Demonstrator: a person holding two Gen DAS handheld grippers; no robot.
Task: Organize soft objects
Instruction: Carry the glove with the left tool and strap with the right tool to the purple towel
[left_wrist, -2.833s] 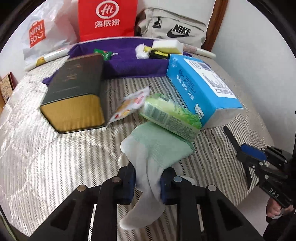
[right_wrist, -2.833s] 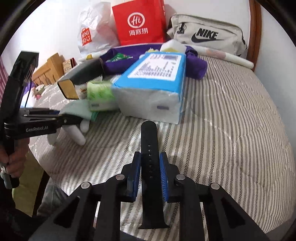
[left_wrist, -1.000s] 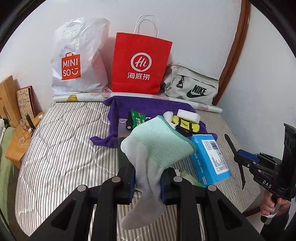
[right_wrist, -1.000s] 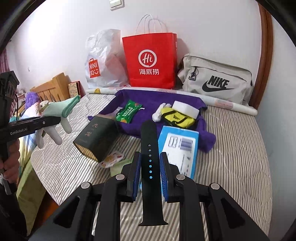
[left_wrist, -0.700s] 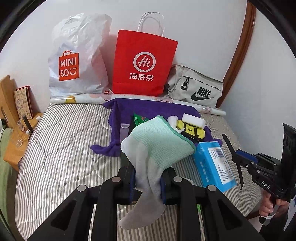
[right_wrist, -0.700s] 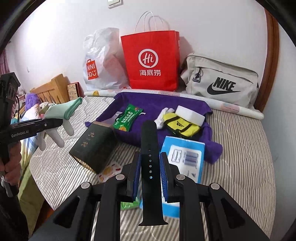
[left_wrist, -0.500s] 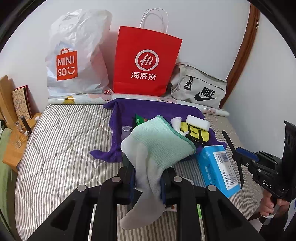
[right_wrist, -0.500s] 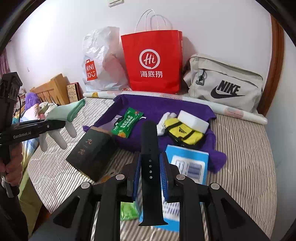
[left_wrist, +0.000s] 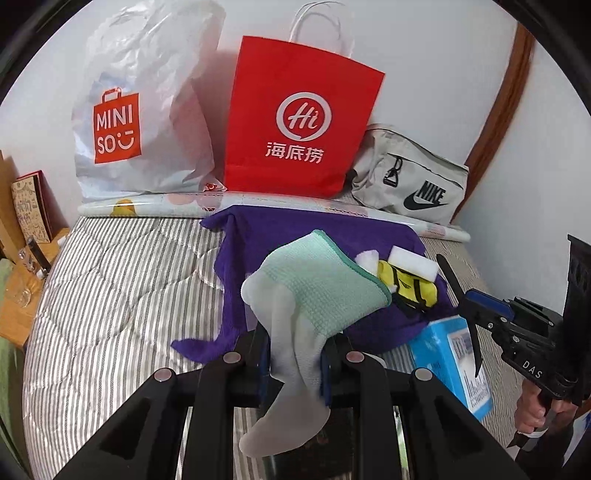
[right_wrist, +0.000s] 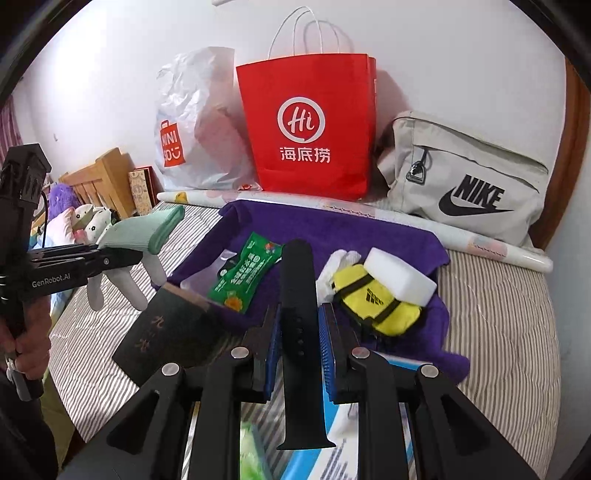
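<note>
A striped bed (left_wrist: 110, 295) carries a purple towel (right_wrist: 332, 229) spread before a red paper bag (right_wrist: 306, 125). Above the towel, the left gripper (left_wrist: 293, 354) is clamped on a mint-cuffed glove (left_wrist: 314, 291) whose pale fingers hang down. The right gripper (right_wrist: 298, 343) pinches a black watch strap (right_wrist: 297, 295) upright, over the towel's near edge.

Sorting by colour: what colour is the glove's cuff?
Mint green cuff; fingers pale grey. Left wrist view.

Striped bed (right_wrist: 498, 332); on it a purple cloth (right_wrist: 332, 229), dark box (right_wrist: 166, 332), blue tissue pack (left_wrist: 454, 362), red bag (right_wrist: 306, 125), white bag (right_wrist: 192, 122), grey pouch (right_wrist: 461, 177).
</note>
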